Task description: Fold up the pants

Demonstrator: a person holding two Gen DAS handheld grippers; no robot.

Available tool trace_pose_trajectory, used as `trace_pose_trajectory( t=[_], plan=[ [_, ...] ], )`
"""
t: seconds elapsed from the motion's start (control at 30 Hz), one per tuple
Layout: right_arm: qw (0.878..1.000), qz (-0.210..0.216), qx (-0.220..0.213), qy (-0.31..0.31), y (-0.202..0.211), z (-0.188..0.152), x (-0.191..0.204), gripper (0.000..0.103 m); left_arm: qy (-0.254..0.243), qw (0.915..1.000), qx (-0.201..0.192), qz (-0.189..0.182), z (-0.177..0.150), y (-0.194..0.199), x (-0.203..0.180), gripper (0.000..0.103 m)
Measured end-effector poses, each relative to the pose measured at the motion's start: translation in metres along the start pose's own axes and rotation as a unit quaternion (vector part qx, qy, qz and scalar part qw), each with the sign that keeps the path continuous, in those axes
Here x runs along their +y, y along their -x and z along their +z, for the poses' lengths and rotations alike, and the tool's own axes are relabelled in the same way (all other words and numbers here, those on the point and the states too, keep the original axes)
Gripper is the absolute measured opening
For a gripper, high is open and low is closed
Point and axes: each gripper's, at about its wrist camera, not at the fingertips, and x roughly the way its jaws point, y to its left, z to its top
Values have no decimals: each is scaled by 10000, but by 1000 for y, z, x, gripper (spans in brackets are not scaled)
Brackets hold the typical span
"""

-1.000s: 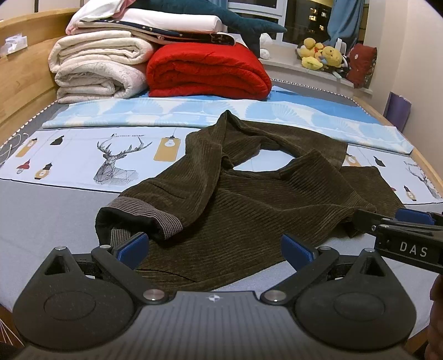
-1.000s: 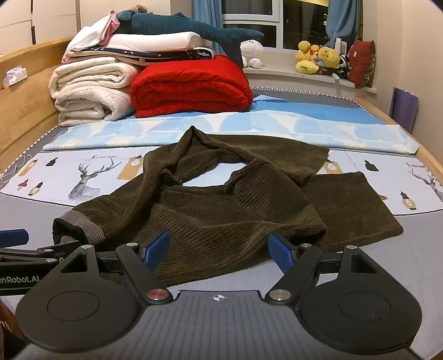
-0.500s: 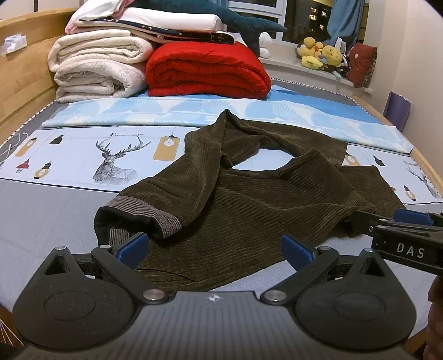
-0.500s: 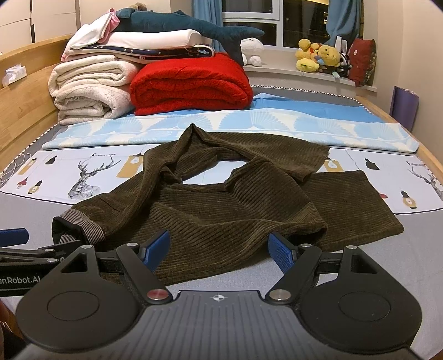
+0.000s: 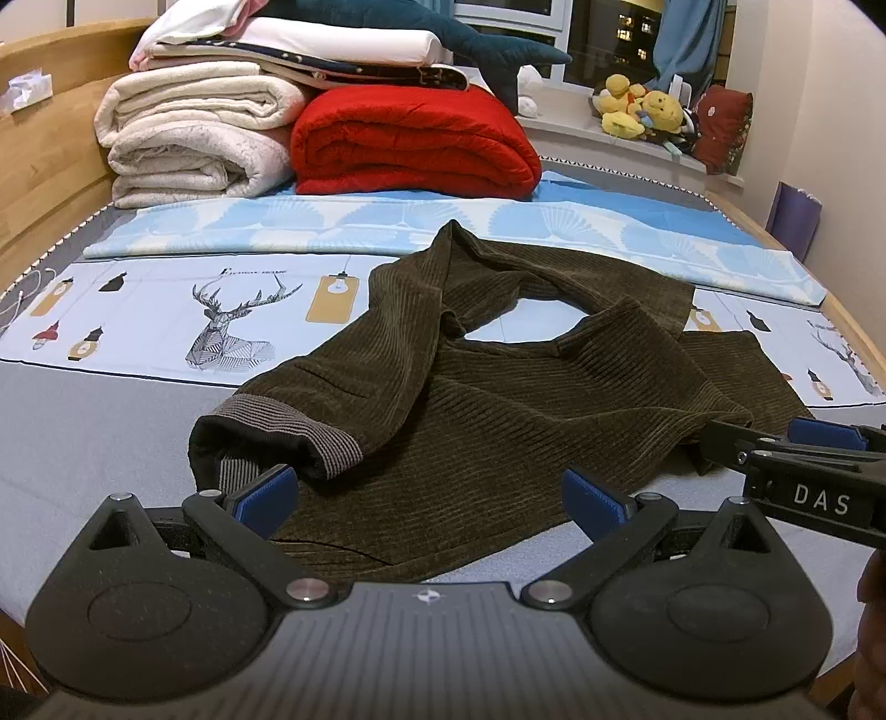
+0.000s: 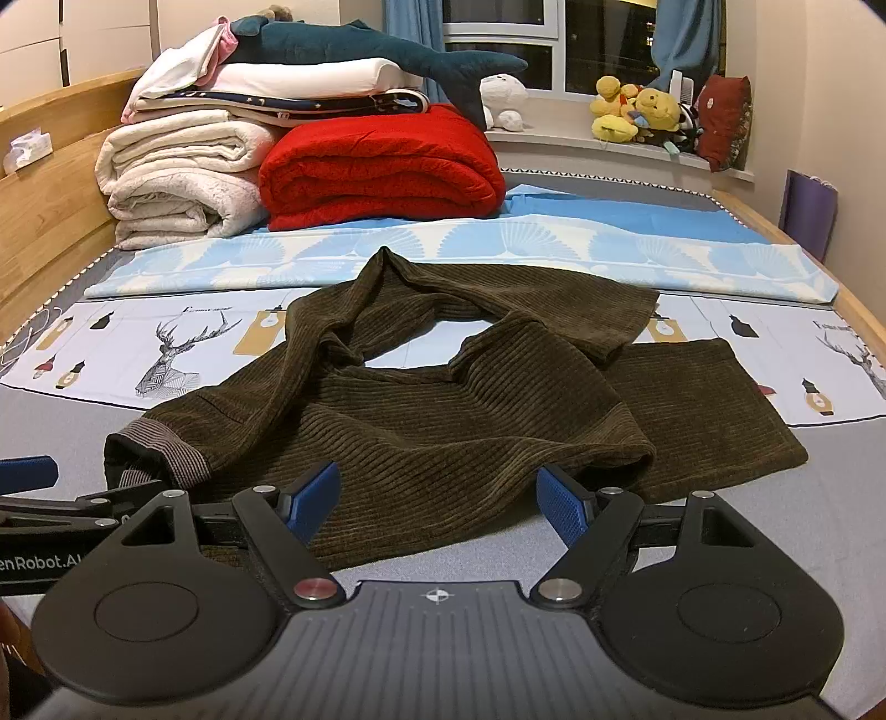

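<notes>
Dark brown corduroy pants [image 5: 526, 399] lie crumpled on the bed, legs looped so a patch of sheet shows through the middle. A grey ribbed cuff [image 5: 288, 426] points toward me at the near left. My left gripper [image 5: 431, 495] is open, its blue pads just above the pants' near edge with nothing pinched. In the right wrist view the same pants [image 6: 470, 415] spread ahead, and my right gripper [image 6: 437, 498] is open over their near hem. Each gripper shows in the other's view: the right gripper [image 5: 775, 448] at the right edge, the left gripper [image 6: 55, 490] at the left edge.
Folded white blankets [image 5: 194, 138] and a red quilt [image 5: 410, 144] are stacked at the head of the bed, with a plush shark [image 6: 360, 52] on top. Soft toys [image 5: 642, 108] sit on the windowsill. A wooden bed frame [image 5: 44, 138] runs along the left.
</notes>
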Motion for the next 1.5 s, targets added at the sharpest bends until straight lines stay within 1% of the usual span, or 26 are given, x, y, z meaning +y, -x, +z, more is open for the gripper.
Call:
trace_pose_trajectory(
  t=[0.2,0.23,0.27,0.3,0.33,0.37,0.47,0.57,0.6,0.63,0.7,0.77,0.83,0.9,0.93,0.97,1.0,1.03,1.07,1.13,1.17,1.2,1.23,1.3,1.43,1.5],
  plan=[
    [10000,-6,-36,-14,1,0,-1,80,-9,10000,7,-30,1,1,2,100],
    [9999,-51,-99,-27,2,0,-2,77,10,10000,12,-74,3,1,5,80],
    [9997,-120,-214,-84,4,2,-6,66,21,9999,-16,-111,7,3,10,52],
    [9990,-188,-365,-177,8,4,-13,55,-37,9998,-41,-196,17,3,18,1],
    [9979,-236,-529,-298,11,7,-22,33,-59,9996,-135,-243,26,4,25,0],
    [9963,-282,-681,-447,14,10,-33,21,-75,9994,-280,-195,40,3,37,0],
    [9896,-556,-962,-917,13,21,-73,20,-322,9993,-62,-156,77,-29,61,0],
    [9867,-714,-696,-1283,-5,26,-116,21,-612,9969,410,-270,85,-84,69,8],
    [9851,-750,-594,-1429,-12,26,-129,22,-793,9946,627,-236,80,-106,67,19],
    [9827,-766,-450,-1626,-21,26,-147,25,-915,9912,923,-232,74,-127,65,38],
    [9776,-791,-259,-1935,-34,24,-174,35,-1214,9792,1599,-296,63,-162,55,60],
    [9673,-883,-127,-2373,-46,19,-207,51,-1684,9734,1529,-270,58,-177,43,77],
    [9492,-961,21,-2998,-61,9,-243,55,-2229,9644,1400,-247,51,-189,31,85],
    [9310,-1096,224,-3474,-77,-3,-270,55,-2685,9499,1573,-299,42,-204,23,85],
    [9212,-1160,354,-3696,-88,-12,-285,55,-2892,9436,1588,-275,36,-208,21,75],
    [9150,-1204,450,-3825,-96,-18,-294,55,-3153,9350,1604,-244,30,-212,20,59],
    [9107,-1235,538,-3904,-105,-21,-300,55,-3430,9238,1690,-190,27,-218,24,19],
    [9072,-1262,634,-3962,-115,-25,-306,55,-3478,9221,1690,-130,31,-221,32,12],
    [9044,-1268,711,-4011,-124,-27,-311,55,-3009,9421,1468,180,52,-221,53,12],
    [9020,-1271,803,-4048,-141,-30,-319,55,-1260,9852,758,876,107,-211,118,12],
    [9017,-1279,831,-4045,-147,-31,-321,55,-467,9906,114,1278,127,-195,152,13],
    [9016,-1266,841,-4050,-153,-31,-324,55,91,9858,-413,1623,136,-180,181,18],
    [9014,-1260,861,-4052,-159,-33,-326,55,431,9817,-606,1753,136,-171,198,45],
    [8988,-1297,955,-4078,-171,-35,-330,55,624,9898,-369,1228,121,-165,217,80],
    [8931,-1379,1089,-4142,-197,-39,-336,55,683,9917,844,688,82,-179,240,80],
    [8962,-1479,977,-4067,-201,-38,-337,55,1245,9747,1853,106,52,-200,257,80]
  ],
)
